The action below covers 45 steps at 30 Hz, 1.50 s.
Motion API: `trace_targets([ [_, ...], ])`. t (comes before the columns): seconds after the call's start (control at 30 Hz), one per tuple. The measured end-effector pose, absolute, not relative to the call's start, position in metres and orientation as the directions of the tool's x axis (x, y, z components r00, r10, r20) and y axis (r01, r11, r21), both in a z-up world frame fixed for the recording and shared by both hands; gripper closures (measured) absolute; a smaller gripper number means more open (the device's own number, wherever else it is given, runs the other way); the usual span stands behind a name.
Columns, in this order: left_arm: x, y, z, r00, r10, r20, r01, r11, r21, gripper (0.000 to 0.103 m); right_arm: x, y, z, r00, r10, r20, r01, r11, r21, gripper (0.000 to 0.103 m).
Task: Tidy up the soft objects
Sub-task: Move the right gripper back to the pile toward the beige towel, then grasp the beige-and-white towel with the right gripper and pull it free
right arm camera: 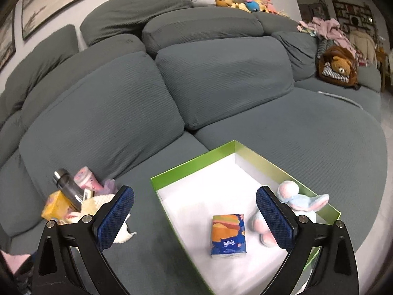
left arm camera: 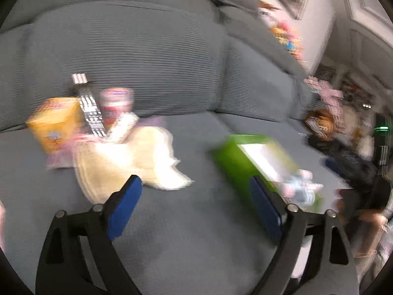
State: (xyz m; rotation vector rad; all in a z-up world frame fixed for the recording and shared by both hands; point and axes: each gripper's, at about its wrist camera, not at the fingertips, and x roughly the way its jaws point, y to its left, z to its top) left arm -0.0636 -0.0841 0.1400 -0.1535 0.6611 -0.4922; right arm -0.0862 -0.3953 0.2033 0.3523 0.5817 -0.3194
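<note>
Grey ribbed fabric covers the sofa (right arm camera: 103, 113) on which everything lies. At the left of the right wrist view sits a small heap: a yellow carton (right arm camera: 55, 207), a steel flask (right arm camera: 67, 188), a pink cup (right arm camera: 87, 178) and a cream cloth (right arm camera: 103, 200). The right gripper (right arm camera: 195, 215) hangs with its jaws spread wide and nothing between them, above the green box (right arm camera: 191, 162). A tissue pack (right arm camera: 228, 234) lies flat inside, and a pastel plush bunny (right arm camera: 292, 195) rests against the right wall. In the blurred left wrist view the left gripper (left arm camera: 196, 196) is likewise gaping and empty over bare seat cushion, between cloth and box.
</note>
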Motion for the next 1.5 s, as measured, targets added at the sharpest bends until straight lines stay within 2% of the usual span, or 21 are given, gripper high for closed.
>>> trace_targets([
  [0.13,-0.058,-0.047,0.122,0.656,-0.433,-0.619,0.314,0.901,-0.298,0.013,-0.083,-0.376,0.205,0.806,-0.159,-0.570,0.333,0.918,0.215,0.003],
  [0.2,-0.057,-0.030,0.115,0.675,-0.368,-0.639,0.243,0.929,-0.278,0.013,-0.081,-0.367,0.206,0.816,-0.134,-0.562,0.299,0.930,0.213,0.003],
  [0.3,-0.061,-0.009,0.104,0.689,-0.319,-0.651,0.186,0.946,-0.266,0.013,-0.078,-0.349,0.207,0.834,-0.096,-0.543,0.244,0.947,0.207,0.003],
  [0.43,-0.061,0.018,0.091,0.723,-0.294,-0.625,0.118,0.944,-0.308,0.013,-0.065,-0.320,0.201,0.844,0.044,-0.535,0.113,0.960,0.258,0.003],
  [0.6,-0.052,0.041,0.073,0.709,-0.270,-0.651,0.028,0.934,-0.356,0.015,-0.027,-0.267,0.175,0.761,0.249,-0.599,-0.065,0.948,0.313,0.003],
  [0.67,-0.050,0.049,0.066,0.686,-0.270,-0.676,0.001,0.929,-0.369,0.016,-0.013,-0.248,0.166,0.727,0.276,-0.629,-0.097,0.948,0.304,0.003],
  [0.73,-0.047,0.055,0.061,0.682,-0.231,-0.694,-0.047,0.933,-0.357,0.023,0.002,-0.221,0.156,0.698,0.283,-0.658,-0.133,0.954,0.269,0.004],
  [0.87,-0.045,0.062,0.057,0.676,-0.212,-0.706,-0.080,0.931,-0.356,0.025,0.029,-0.182,0.131,0.660,0.241,-0.712,-0.177,0.970,0.165,0.008],
  [0.97,-0.044,0.066,0.056,0.681,-0.187,-0.708,-0.104,0.933,-0.346,0.025,0.048,-0.166,0.112,0.642,0.190,-0.743,-0.161,0.981,0.112,0.017],
  [1.07,-0.041,0.072,0.054,0.671,-0.186,-0.718,-0.122,0.927,-0.355,0.025,0.062,-0.160,0.093,0.615,0.163,-0.771,-0.165,0.983,0.076,0.033],
  [1.13,-0.039,0.075,0.054,0.664,-0.191,-0.723,-0.136,0.920,-0.368,0.025,0.065,-0.161,0.087,0.609,0.162,-0.776,-0.160,0.984,0.080,0.060],
  [1.2,-0.039,0.077,0.054,0.663,-0.200,-0.721,-0.139,0.914,-0.382,0.025,0.065,-0.165,0.086,0.614,0.171,-0.771,-0.151,0.984,0.098,0.078],
  [1.3,-0.040,0.076,0.057,0.661,-0.208,-0.721,-0.134,0.913,-0.386,0.025,0.058,-0.176,0.096,0.629,0.225,-0.745,-0.160,0.974,0.159,0.083],
  [1.5,-0.040,0.077,0.063,0.665,-0.218,-0.714,-0.128,0.909,-0.396,0.025,0.018,-0.188,0.152,0.671,0.356,-0.651,-0.246,0.934,0.258,0.084],
])
